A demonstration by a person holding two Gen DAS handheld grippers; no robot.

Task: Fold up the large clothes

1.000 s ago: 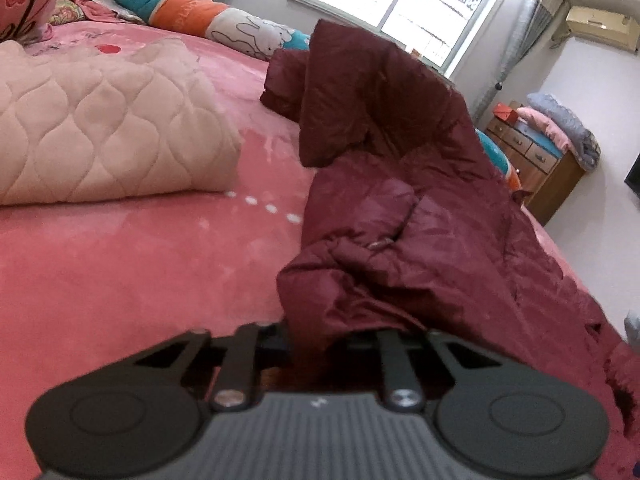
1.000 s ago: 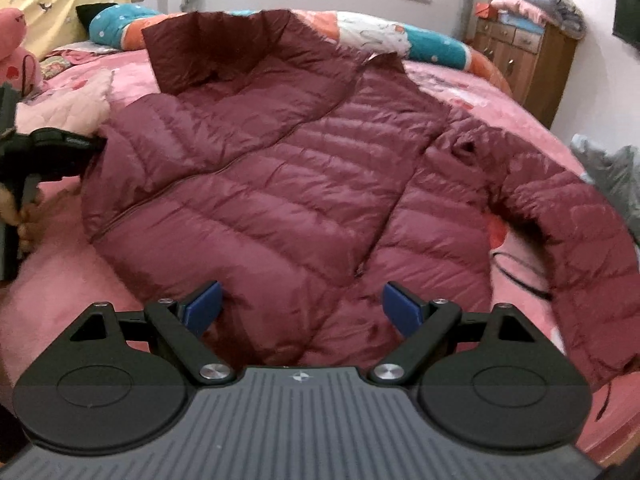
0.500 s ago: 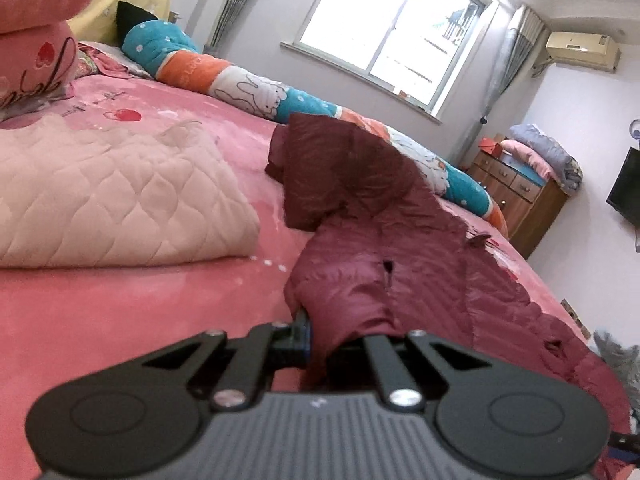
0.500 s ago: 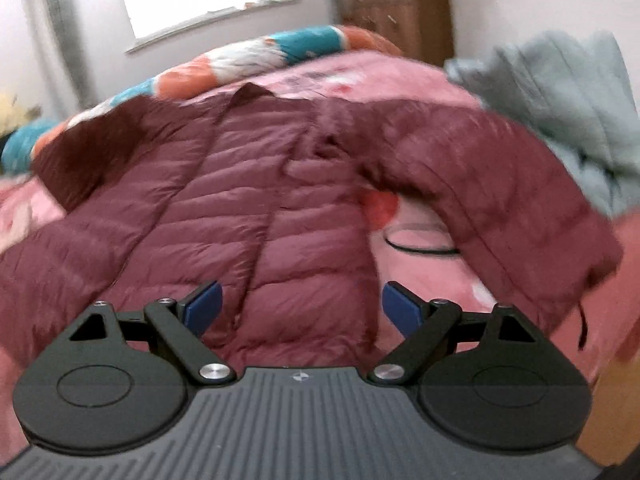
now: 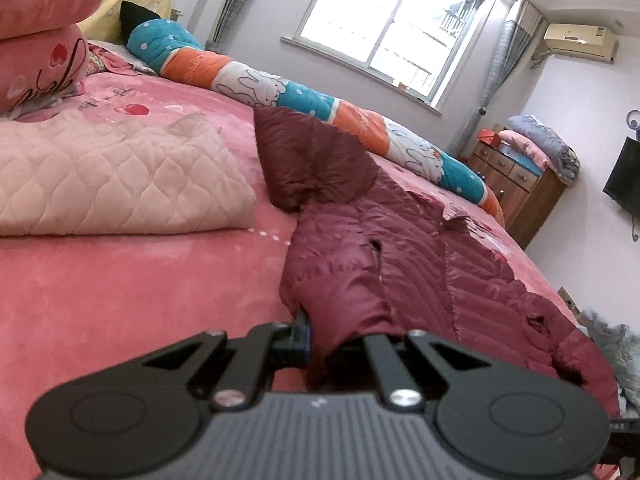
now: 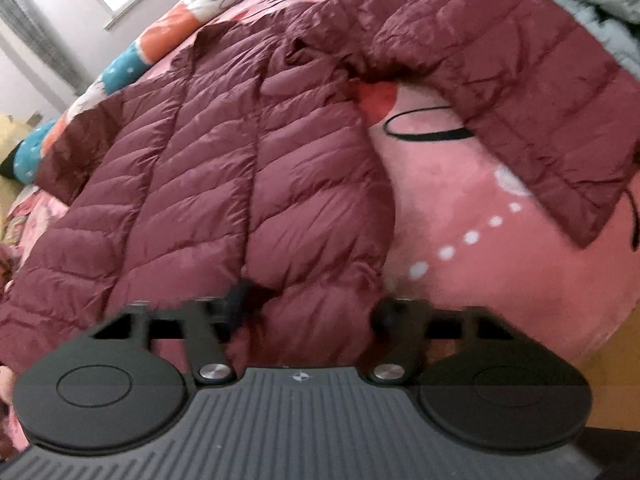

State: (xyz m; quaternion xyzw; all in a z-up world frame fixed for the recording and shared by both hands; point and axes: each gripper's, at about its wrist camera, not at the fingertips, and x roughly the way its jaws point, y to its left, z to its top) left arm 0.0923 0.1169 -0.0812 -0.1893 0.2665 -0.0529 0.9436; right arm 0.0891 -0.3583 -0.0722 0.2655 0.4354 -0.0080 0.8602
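The maroon down jacket [image 6: 224,168] lies spread on the pink bed [image 5: 120,288], long axis running away, its near hem pinched by the left gripper [image 5: 336,336] and straddled by the right gripper's [image 6: 308,308] parted jaws

Your left gripper [image 5: 338,334] has a matte black body with a ribbed grey centre panel, a small pale mark at its top edge. A round black disc with a raised ring sits on each side. Two black link arms run forward from silver screws, beside triangular cut-outs, and a blue pad shows on the left finger [image 5: 303,334]. Your right gripper [image 6: 310,306] is built the same: ribbed grey panel with a small diamond-shaped emblem, twin black discs, two silver screws, black link arms, blurred.
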